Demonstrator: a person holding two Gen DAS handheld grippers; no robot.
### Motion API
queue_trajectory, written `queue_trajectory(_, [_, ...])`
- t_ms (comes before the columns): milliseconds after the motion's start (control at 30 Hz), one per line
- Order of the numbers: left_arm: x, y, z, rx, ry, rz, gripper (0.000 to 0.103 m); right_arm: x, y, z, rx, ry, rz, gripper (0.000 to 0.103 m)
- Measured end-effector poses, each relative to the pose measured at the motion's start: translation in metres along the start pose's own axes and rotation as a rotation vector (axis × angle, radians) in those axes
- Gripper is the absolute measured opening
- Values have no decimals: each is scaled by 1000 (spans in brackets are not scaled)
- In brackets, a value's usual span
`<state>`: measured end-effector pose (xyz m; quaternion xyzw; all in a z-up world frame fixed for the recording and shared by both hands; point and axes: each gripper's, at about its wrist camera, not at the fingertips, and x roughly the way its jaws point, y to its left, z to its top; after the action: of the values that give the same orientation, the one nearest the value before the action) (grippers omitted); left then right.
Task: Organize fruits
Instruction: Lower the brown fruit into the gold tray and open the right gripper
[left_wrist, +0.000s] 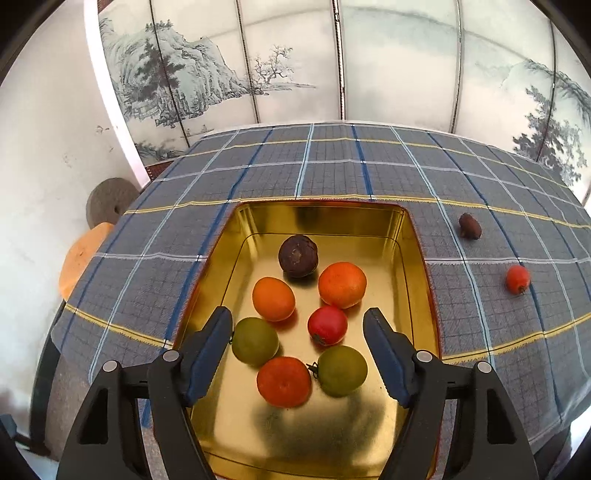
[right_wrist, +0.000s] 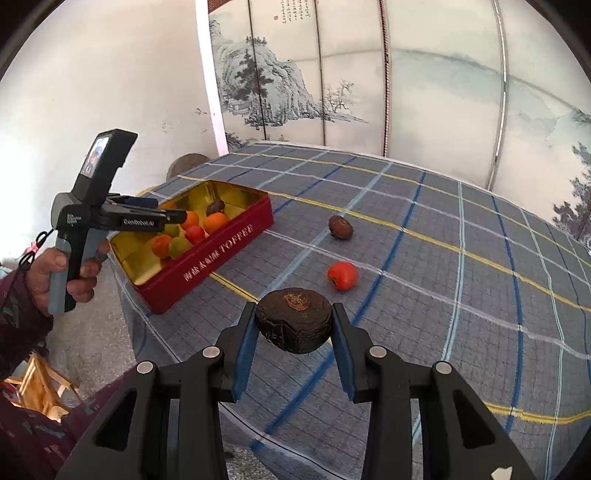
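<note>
My left gripper (left_wrist: 297, 314) hangs open over a gold-lined red toffee tin (left_wrist: 317, 210), with nothing between its fingers. Below it in the tin lie a dark brown fruit (left_wrist: 297, 256), two oranges (left_wrist: 342, 284), a red fruit (left_wrist: 327, 325), two green fruits (left_wrist: 255, 340) and an orange-red one (left_wrist: 283, 381). My right gripper (right_wrist: 294, 308) is shut on a dark brown wrinkled fruit (right_wrist: 293, 325), lifted above the checked cloth to the right of the tin (right_wrist: 214, 254). A small dark fruit (right_wrist: 340, 227) and a red fruit (right_wrist: 342, 275) lie loose on the cloth.
The round table's cloth (right_wrist: 461, 295) drops off at the near and left edges. A person's hand (right_wrist: 62, 273) holds the left gripper beside the tin. A painted folding screen (left_wrist: 388, 74) stands behind the table. A wooden stool (right_wrist: 40, 384) and a stone disc (left_wrist: 110, 206) sit on the floor at the left.
</note>
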<state>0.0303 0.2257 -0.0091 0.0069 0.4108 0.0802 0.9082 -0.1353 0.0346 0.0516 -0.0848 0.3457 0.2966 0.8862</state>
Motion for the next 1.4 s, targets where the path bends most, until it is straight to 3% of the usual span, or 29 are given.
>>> queue_trajectory(400, [-28, 21, -16, -62, -19, 10, 74, 10, 42, 34, -82, -24, 93, 36])
queue_trajectory(733, [-45, 48, -31, -112, -17, 34, 74, 57, 82, 58, -88, 28, 242, 36])
queue_trajectory(900, [-51, 70, -38, -171, -14, 99, 84, 91, 105, 63, -92, 88, 304, 36])
queue_trajectory(1033, [-52, 86, -46, -217, 4, 148, 84, 113, 125, 65, -122, 128, 320, 36])
queue_trajectory(1167, [-53, 94, -53, -225, 13, 152, 84, 131, 141, 65, -143, 155, 330, 36])
queue_trajectory(1400, [-67, 84, -57, -166, -54, 205, 85, 150, 155, 63, -157, 196, 332, 36])
